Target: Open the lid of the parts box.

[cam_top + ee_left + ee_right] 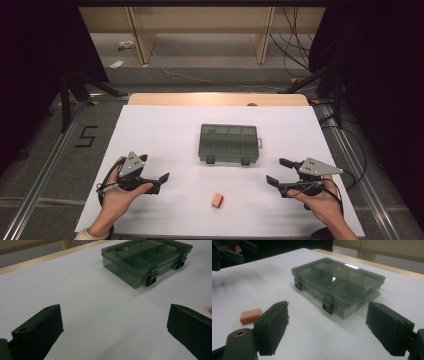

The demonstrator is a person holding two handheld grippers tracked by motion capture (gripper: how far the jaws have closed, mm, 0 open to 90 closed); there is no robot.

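Both the left gripper (159,170) and right gripper (277,171) are held with jaws spread and empty, beside the closed box (229,143); a block (217,200) is seen between them.

grey floor (45,165), wooden furniture legs (141,40), cables (292,45)

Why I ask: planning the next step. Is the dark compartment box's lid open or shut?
Shut. The smoky translucent plastic compartment box has its lid lying flat, both black front latches down.
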